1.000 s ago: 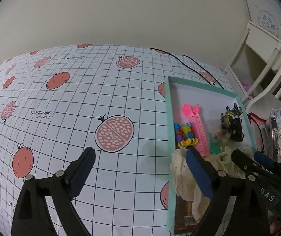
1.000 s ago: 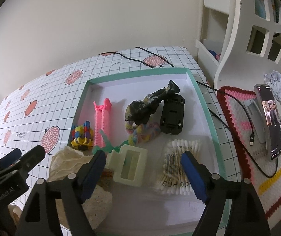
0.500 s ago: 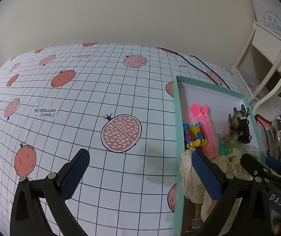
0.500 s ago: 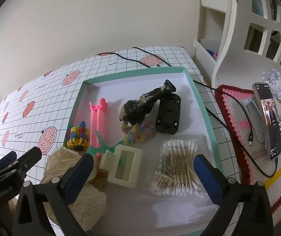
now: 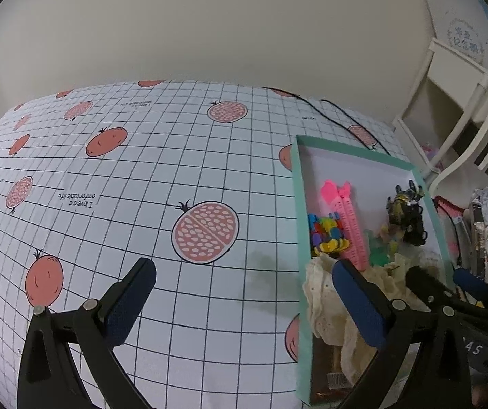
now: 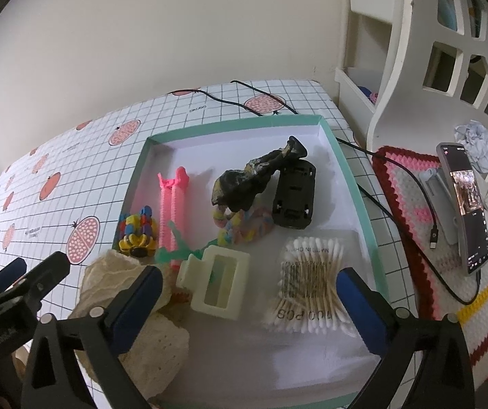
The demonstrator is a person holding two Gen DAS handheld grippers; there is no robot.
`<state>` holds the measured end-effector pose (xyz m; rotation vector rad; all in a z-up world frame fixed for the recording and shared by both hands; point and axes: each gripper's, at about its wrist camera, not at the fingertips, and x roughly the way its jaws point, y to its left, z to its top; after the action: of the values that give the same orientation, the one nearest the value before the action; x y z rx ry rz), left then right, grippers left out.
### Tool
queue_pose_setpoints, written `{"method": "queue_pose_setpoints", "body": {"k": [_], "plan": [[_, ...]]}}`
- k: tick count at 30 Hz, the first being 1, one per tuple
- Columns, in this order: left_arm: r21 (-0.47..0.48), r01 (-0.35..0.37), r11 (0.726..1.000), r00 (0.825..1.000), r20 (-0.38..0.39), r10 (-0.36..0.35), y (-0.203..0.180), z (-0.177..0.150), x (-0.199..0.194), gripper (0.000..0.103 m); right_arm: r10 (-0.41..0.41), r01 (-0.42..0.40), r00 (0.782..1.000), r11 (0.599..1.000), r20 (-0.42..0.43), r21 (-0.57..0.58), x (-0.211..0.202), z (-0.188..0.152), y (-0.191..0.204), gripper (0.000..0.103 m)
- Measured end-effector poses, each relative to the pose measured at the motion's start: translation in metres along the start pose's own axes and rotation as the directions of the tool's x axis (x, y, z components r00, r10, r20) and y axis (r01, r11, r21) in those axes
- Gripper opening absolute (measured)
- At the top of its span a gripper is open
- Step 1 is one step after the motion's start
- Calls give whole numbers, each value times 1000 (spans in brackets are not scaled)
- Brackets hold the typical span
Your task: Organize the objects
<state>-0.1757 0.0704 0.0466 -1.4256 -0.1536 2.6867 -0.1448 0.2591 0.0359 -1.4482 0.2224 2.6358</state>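
A teal tray (image 6: 230, 125) with a white floor holds a pink hair clip (image 6: 173, 204), a multicoloured bead tie (image 6: 138, 230), a black figurine (image 6: 244, 184), a black toy car (image 6: 294, 197), a pastel scrunchie (image 6: 244, 230), a cream claw clip (image 6: 218, 283), a cotton swab pack (image 6: 307, 286) and a cream lace cloth (image 6: 114, 272). My right gripper (image 6: 249, 306) hangs open and empty over the tray's near part, with the claw clip and swabs between its fingers' lines. My left gripper (image 5: 247, 303) stands open and empty over the tablecloth, left of the tray (image 5: 300, 204).
The pomegranate-print grid tablecloth (image 5: 141, 187) stretches left of the tray. A black cable (image 6: 397, 177) runs to a phone (image 6: 465, 204) on a crocheted mat (image 6: 411, 211) at the right. A white shelf unit (image 6: 414, 68) stands behind it.
My right gripper's fingers have spread wider than one second ago and it has drawn back a little from the tray. The left gripper has only drifted slightly.
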Motion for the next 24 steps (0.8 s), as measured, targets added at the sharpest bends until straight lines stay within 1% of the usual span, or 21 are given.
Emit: {"method": "queue_pose_setpoints", "body": {"k": [5,9,14,17,24], "plan": [[0,0,1000,1000,16,0,3,-4,-10,103,2,-2,1000,1000,13,2,-10,-5,4,103],[8,-28,1000,1000,12,28,4,-7,-19,103,13,-13,1000,1000,18,8,-19,-10,7,103],[26,-63,998,997,38,62,2,-15,-35,103,18,-18,999,1000,28,8,-31,-19,13,103],[2,-46,999,998,42,45,5,-19,-44,103,29,-29,999,999,27,18,-38,-24,11,103],[-11,-13,1000,999,47,13,6,-35,-57,103,12,-12,1000,1000,24,26,-51,-39,8,103]]}}
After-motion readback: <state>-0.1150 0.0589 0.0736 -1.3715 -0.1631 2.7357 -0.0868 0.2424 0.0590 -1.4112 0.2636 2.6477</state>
